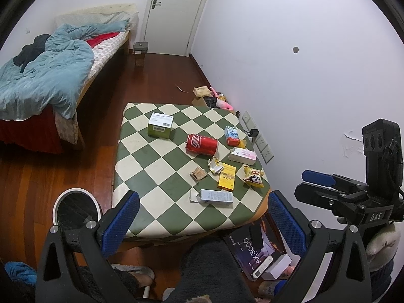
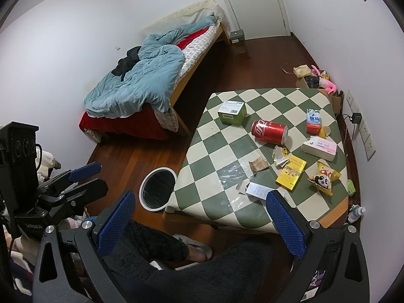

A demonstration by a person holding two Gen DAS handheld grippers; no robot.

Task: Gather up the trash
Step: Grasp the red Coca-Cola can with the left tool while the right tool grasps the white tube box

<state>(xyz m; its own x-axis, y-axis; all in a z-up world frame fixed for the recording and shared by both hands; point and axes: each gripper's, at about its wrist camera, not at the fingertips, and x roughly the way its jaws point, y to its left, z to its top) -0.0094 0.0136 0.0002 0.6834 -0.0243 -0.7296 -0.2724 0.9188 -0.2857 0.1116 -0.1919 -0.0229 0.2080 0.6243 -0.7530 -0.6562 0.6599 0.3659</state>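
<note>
A green-and-white chequered table [image 1: 141,166] carries several pieces of litter. Among them are a red cola can [image 1: 202,144] lying on its side, a yellow box [image 1: 227,177], a panda snack packet [image 1: 253,178], crumpled wrappers [image 1: 215,165] and a pale blue box [image 1: 216,197]. A white-rimmed bin [image 1: 75,208] with a black liner stands on the floor left of the table. My left gripper [image 1: 203,223] is open and empty, short of the table's near edge. My right gripper [image 2: 200,224] is also open and empty, level with the near edge, with the bin [image 2: 157,188] ahead and to its left.
A bed with a blue duvet [image 1: 48,75] fills the far left, and a shut door [image 1: 176,12] is behind it. A router box [image 1: 260,252] lies on the floor by the table's right corner. The person's dark-trousered legs [image 2: 156,247] and slippers are below the grippers. Clutter [image 1: 214,98] lies beyond the table.
</note>
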